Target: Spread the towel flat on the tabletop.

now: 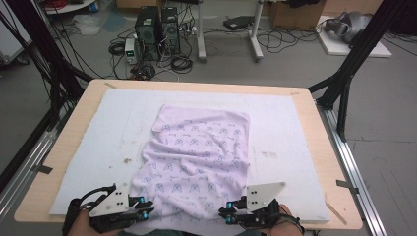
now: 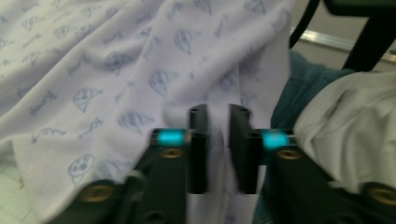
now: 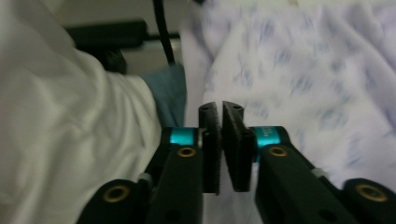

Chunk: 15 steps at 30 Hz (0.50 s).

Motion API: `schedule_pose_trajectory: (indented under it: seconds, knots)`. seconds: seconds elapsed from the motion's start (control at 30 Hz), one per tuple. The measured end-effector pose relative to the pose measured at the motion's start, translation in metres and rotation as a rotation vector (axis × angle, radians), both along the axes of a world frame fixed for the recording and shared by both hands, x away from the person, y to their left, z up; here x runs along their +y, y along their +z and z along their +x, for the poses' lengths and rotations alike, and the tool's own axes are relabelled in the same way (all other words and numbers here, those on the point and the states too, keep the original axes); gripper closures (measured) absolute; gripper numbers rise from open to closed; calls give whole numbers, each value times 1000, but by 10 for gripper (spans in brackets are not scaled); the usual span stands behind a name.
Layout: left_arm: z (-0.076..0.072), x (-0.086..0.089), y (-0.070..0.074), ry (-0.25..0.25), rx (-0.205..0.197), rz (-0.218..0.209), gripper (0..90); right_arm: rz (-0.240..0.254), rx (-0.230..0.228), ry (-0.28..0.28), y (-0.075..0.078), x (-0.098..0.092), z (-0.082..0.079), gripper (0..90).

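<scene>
We see a grey floor with two computer towers [image 1: 157, 32] beyond the far edge of the bench [image 1: 322, 147]. A pale mat [image 1: 290, 147] covers the bench, and on it lies the lilac printed cloth [image 1: 196, 157], its near edge hanging over the bench's near edge. The left tongs [image 2: 218, 126] pinch a fold of that edge; the right tongs [image 3: 221, 122] stand almost pressed together on it.

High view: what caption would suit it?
Two handheld grippers at the near edge of a patterned cloth on a padded table.
</scene>
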<state>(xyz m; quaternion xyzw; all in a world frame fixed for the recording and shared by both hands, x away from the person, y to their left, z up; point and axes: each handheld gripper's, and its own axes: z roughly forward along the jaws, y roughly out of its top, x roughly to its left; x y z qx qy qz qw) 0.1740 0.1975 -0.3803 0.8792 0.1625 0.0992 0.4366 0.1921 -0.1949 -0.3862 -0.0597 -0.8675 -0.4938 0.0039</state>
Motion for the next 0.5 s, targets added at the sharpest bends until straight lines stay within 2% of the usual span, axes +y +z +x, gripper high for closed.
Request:
schedule_pose_trajectory:
  seconds: [0.03,0.07,0.1,0.2,0.27,0.3,0.33,0.4,0.43,0.47,0.5]
  knots:
    - [2,-1,0,12,-4,-15,605,13,-3,-8,3,-2,1,773]
    - [7,0,-1,17,-10,-10,583,-10,-34,-41,4,-2,5,731]
    - [13,0,-4,34,-8,-6,571,-55,-65,-83,3,-2,11,689]
    - [37,1,-21,83,-12,20,553,-166,-96,-183,-12,2,36,594]
    - [52,3,-34,113,-4,25,551,-205,-80,-225,-25,4,51,556]
    - [60,5,-41,126,13,29,549,-219,-77,-242,-31,4,56,543]
    - [66,5,-47,137,25,38,547,-231,-71,-258,-37,3,62,545]
    - [74,5,-58,146,50,78,558,-251,-27,-271,-48,2,69,594]
    - [75,5,-62,122,68,76,628,-264,-18,-264,-53,2,70,652]
    - [74,6,-63,121,61,54,680,-255,-18,-255,-56,2,69,696]
    - [72,6,-63,111,69,45,779,-239,-4,-245,-57,1,68,751]
